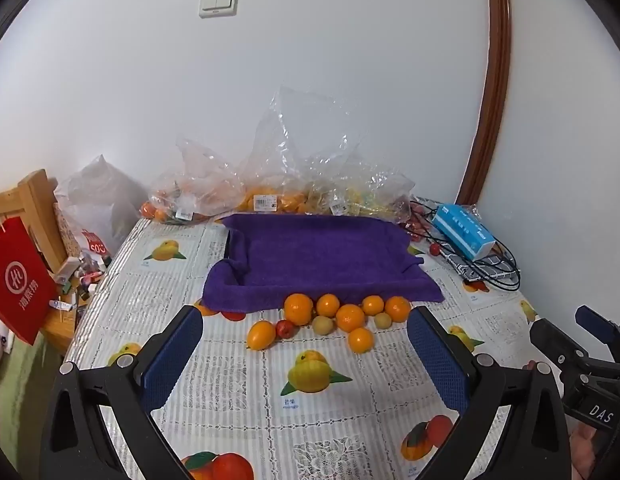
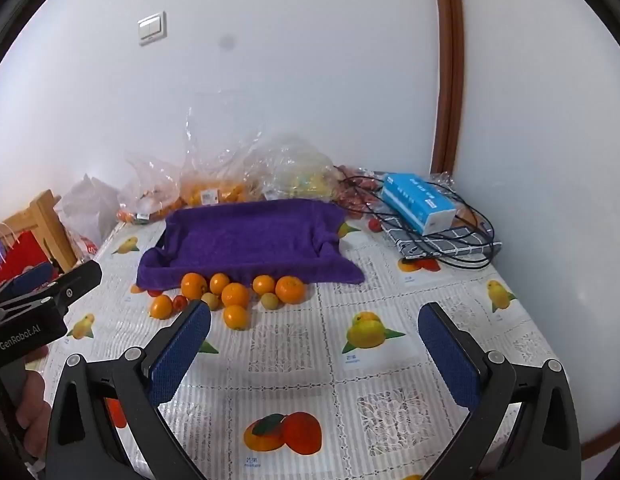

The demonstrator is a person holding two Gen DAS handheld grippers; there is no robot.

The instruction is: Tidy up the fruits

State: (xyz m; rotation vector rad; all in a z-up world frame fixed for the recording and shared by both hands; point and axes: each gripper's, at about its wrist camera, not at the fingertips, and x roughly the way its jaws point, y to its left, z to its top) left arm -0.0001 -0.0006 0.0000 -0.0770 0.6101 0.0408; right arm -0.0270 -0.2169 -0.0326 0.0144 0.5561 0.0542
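Nine or so loose fruits [image 1: 333, 316] sit on the worktop [image 1: 238, 364] beside the empty purple-towelled tray [image 1: 317, 256]. Nothing is sorted yet; the left hand-held gripper [image 1: 306, 356] and right hand-held gripper [image 2: 313, 352] both gape wide, holding nothing.

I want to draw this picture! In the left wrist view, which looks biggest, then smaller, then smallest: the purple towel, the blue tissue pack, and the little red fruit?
1. purple towel, by far the largest.
2. blue tissue pack, clearly smaller.
3. little red fruit, smallest, although it lies nearer the camera than the other two.
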